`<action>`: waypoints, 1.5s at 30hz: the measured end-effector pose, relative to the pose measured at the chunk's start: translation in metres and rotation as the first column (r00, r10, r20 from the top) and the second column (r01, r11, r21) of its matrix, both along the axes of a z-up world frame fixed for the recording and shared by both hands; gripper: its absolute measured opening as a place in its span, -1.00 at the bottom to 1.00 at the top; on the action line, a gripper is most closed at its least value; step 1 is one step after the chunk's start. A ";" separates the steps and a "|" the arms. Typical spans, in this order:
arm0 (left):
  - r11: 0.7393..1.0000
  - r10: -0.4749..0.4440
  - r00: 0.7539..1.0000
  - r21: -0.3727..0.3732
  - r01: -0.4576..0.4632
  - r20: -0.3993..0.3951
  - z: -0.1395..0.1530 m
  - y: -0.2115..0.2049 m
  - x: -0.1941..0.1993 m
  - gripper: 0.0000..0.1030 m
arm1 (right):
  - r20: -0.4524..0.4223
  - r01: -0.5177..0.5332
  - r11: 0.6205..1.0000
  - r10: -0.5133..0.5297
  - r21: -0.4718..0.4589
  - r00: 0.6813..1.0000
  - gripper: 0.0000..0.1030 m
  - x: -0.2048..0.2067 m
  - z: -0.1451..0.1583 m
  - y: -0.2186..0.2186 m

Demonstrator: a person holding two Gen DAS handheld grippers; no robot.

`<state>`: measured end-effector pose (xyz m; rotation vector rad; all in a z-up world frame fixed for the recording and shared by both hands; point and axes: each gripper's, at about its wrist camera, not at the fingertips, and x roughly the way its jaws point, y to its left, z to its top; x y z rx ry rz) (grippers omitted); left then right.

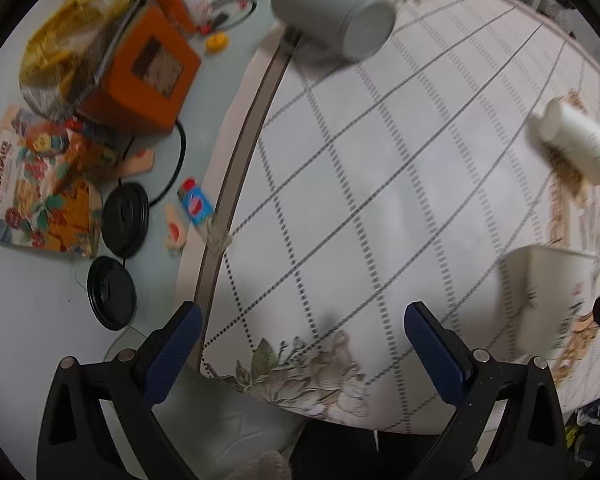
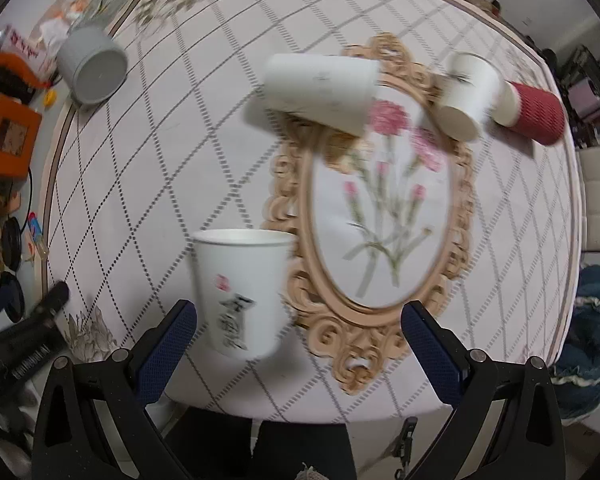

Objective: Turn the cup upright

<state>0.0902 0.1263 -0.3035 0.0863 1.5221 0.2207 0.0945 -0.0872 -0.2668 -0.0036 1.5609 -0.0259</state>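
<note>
In the right wrist view a white paper cup with dark print (image 2: 240,292) stands upright near the table's front edge, just ahead of my open, empty right gripper (image 2: 298,326), nearer its left finger. Beyond it a plain white cup (image 2: 320,92) lies on its side, as do a smaller white cup (image 2: 466,96), a red sleeved cup (image 2: 534,114) and a grey cup (image 2: 92,66). In the left wrist view my left gripper (image 1: 302,330) is open and empty over the cloth; the grey cup (image 1: 332,20) lies far ahead, the printed cup (image 1: 544,300) stands at the right.
The tablecloth (image 2: 204,148) has a grid pattern and a framed flower print (image 2: 384,208). Left of the cloth lie an orange box (image 1: 140,76), black lids (image 1: 124,220), a printed packet (image 1: 36,184) and small clutter. The other gripper's black body (image 2: 28,332) shows at lower left.
</note>
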 end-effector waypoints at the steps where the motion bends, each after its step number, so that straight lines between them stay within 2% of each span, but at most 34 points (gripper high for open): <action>1: 1.000 -0.007 1.000 0.000 0.007 -0.015 -0.006 0.002 -0.002 1.00 | -0.008 -0.009 1.000 0.009 -0.005 1.000 0.92 0.003 -0.004 0.008; 5: 0.999 -0.032 0.999 0.004 0.032 -0.044 -0.017 0.004 -0.004 1.00 | -0.038 -0.028 1.000 0.027 -0.009 0.999 0.86 0.010 -0.018 0.030; 11: 0.998 -0.064 0.995 -0.007 0.064 -0.072 -0.026 0.004 -0.001 1.00 | -0.086 -0.016 1.000 0.015 -0.006 0.996 0.65 0.013 -0.038 0.042; 15: 0.996 -0.091 0.992 -0.009 0.091 -0.089 -0.029 0.001 0.000 1.00 | -0.127 0.016 1.000 -0.015 0.002 0.992 0.30 0.012 -0.052 0.037; 16: 0.995 -0.098 0.991 -0.011 0.097 -0.093 -0.030 0.000 0.000 1.00 | -0.136 0.024 1.000 -0.023 0.007 0.990 0.27 0.013 -0.054 0.035; 24: 0.993 -0.109 0.986 -0.046 0.104 -0.123 -0.033 -0.002 0.006 1.00 | -0.076 0.094 0.994 -0.090 0.049 0.993 0.26 0.009 -0.040 0.018; 30: 0.993 -0.083 0.984 -0.099 0.068 -0.159 -0.039 -0.003 0.020 1.00 | 0.065 0.152 0.981 -0.160 0.123 0.985 0.26 0.011 -0.018 0.003; 33: 0.992 -0.080 0.984 -0.107 0.064 -0.158 -0.042 -0.005 0.030 1.00 | 0.186 0.159 0.977 -0.185 0.145 0.965 0.26 0.015 -0.008 0.002; 36: 0.992 -0.089 0.985 -0.106 0.073 -0.148 -0.043 -0.009 0.042 1.00 | 0.310 0.147 0.981 -0.181 0.129 0.934 0.26 0.020 0.001 0.010; 40: 0.990 -0.111 0.985 -0.098 0.098 -0.131 -0.047 -0.017 0.057 1.00 | 0.449 0.153 0.985 -0.174 0.083 0.876 0.25 0.024 -0.011 0.015; 45: 0.988 -0.138 0.983 -0.088 0.128 -0.120 -0.057 -0.029 0.071 1.00 | 0.553 0.173 0.983 -0.175 0.057 0.815 0.25 0.014 -0.023 0.022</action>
